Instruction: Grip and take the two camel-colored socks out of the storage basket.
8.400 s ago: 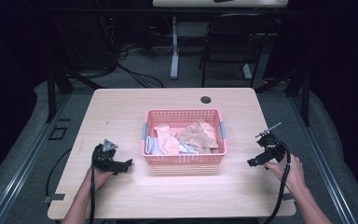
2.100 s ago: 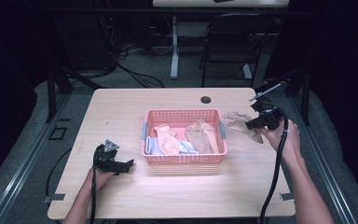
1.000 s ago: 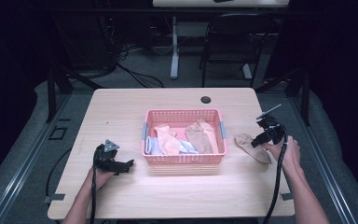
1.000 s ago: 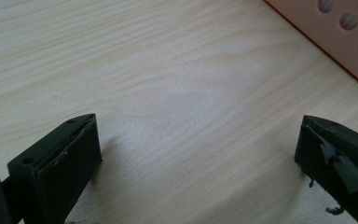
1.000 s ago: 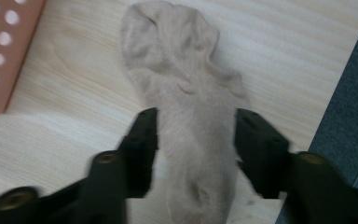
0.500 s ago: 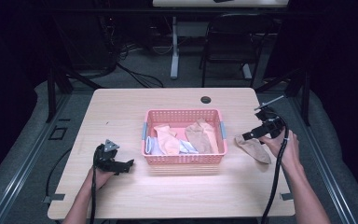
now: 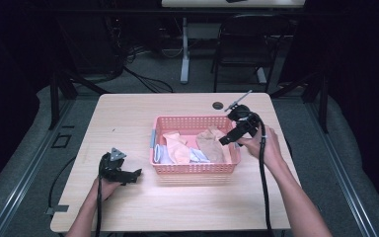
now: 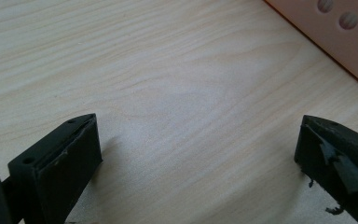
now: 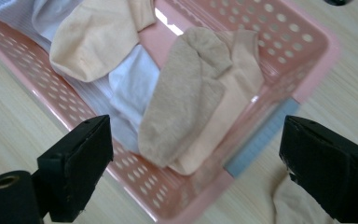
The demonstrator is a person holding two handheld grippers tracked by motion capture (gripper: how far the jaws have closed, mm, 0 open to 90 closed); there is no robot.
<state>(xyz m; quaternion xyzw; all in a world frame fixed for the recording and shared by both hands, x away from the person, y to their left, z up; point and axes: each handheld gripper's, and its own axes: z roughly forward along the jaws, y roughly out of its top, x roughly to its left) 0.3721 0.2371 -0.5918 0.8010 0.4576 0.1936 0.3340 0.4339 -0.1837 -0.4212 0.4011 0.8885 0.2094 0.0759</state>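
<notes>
While both idle: right tool (image 9: 191, 163) gaping, left tool (image 8: 196, 158) gaping too
Socks (image 9: 186, 98): floppy, light; I'd pinch the frame-centre toe
Basket (image 9: 303, 56): rigid

Socks (image 7: 192, 145) in basket (image 7: 193, 168), mid-table (image 7: 128, 118); one sock (image 9: 293, 205) beside it.

A dim lab or studio: wooden table (image 7: 128, 118), floor cables (image 7: 148, 81), metal stand legs (image 7: 184, 44), dark surroundings.

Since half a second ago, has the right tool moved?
Yes. In the high view the right tool has swung left from the bare table beside the pink basket to hover over its right rim, jaws open, above the tan sock.
</notes>
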